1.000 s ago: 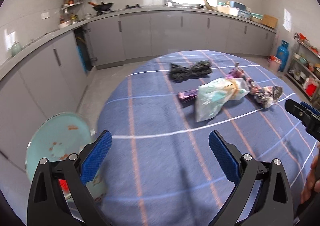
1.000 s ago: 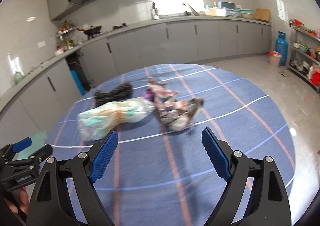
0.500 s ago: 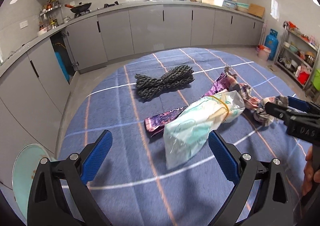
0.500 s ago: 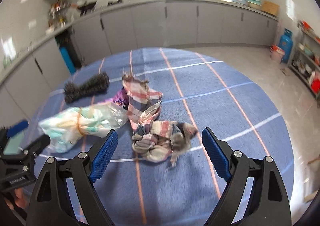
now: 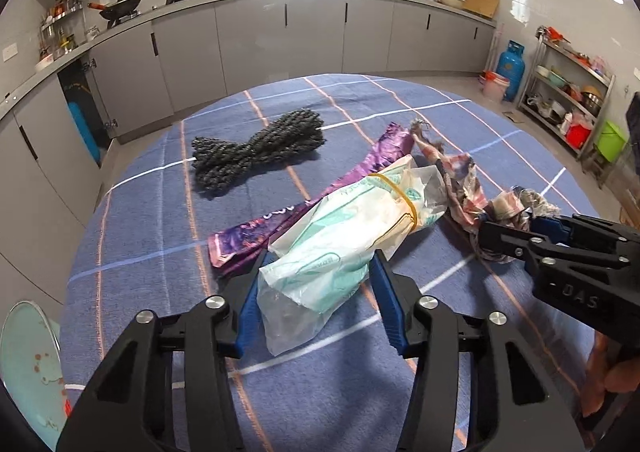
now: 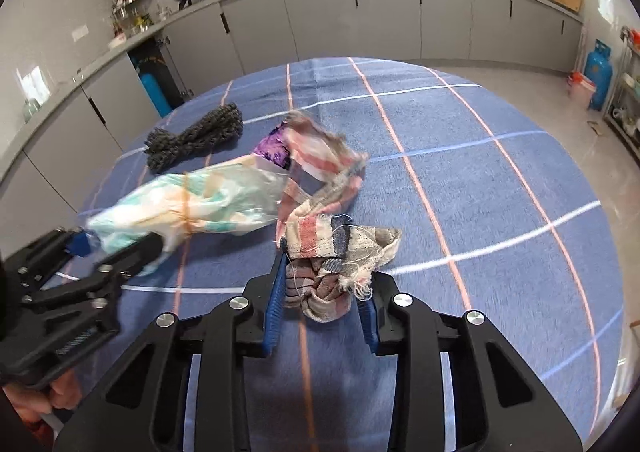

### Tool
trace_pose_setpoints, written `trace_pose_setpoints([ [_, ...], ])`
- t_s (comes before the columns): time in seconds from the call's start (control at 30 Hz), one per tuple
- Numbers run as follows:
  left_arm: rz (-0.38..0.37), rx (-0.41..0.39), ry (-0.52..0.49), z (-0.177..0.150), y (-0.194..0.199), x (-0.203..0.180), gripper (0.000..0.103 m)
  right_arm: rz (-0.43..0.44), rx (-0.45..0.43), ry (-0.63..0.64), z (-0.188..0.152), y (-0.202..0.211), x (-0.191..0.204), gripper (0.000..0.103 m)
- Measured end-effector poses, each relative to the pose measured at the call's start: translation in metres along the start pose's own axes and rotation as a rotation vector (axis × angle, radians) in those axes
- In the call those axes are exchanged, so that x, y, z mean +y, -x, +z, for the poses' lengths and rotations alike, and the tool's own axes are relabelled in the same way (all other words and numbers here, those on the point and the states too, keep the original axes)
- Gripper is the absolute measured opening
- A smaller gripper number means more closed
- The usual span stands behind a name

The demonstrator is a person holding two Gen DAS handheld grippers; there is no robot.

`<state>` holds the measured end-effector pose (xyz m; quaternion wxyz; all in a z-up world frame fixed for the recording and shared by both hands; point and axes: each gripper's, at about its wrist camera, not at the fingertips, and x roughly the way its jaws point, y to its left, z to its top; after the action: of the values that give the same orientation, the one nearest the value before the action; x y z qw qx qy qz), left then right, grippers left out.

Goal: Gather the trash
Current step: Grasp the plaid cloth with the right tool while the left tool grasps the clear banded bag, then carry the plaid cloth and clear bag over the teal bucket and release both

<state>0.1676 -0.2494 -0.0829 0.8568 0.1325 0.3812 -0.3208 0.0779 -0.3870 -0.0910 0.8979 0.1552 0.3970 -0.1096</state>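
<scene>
On the round blue-checked table lie a white-green plastic bag bound with a rubber band, a purple wrapper under it, a striped rag and a dark rope bundle. My left gripper is shut on the near end of the plastic bag, which also shows in the right wrist view. My right gripper is shut on the near end of the striped rag. The right gripper also shows in the left wrist view, with the rag beside it.
A pale green plate with food stains sits off the table's left edge. Grey kitchen cabinets run along the back. A blue gas cylinder and a metal shelf rack stand at the right.
Both grippers moved forward onto the trash and closed: the left on the plastic bag, the right on the striped rag.
</scene>
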Motion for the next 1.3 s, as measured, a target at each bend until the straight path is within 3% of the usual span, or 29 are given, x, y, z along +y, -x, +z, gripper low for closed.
trace_pose_setpoints([
  [0.07,-0.028,0.0,0.004,-0.003,0.003,-0.002,0.034,0.003,-0.024,-0.018,-0.003,0.01,0.0,0.033],
  [0.3,-0.055,-0.062,0.027,-0.015,0.038,0.0,0.028,0.02,-0.101,-0.082,-0.019,0.043,0.001,0.033],
  [0.37,-0.056,-0.077,0.041,-0.023,0.051,0.002,0.022,0.024,-0.114,-0.098,-0.023,0.049,0.003,0.033],
  [0.6,-0.051,-0.117,0.112,-0.049,0.087,0.019,0.019,0.036,-0.167,-0.098,-0.031,0.068,0.024,0.033],
  [0.83,-0.044,-0.148,0.179,-0.068,0.116,0.041,0.017,0.062,-0.163,-0.1,-0.049,0.072,0.042,0.033],
  [1.3,0.065,-0.219,0.203,-0.091,0.166,0.061,0.016,0.121,-0.189,0.001,-0.058,0.092,0.099,0.033],
])
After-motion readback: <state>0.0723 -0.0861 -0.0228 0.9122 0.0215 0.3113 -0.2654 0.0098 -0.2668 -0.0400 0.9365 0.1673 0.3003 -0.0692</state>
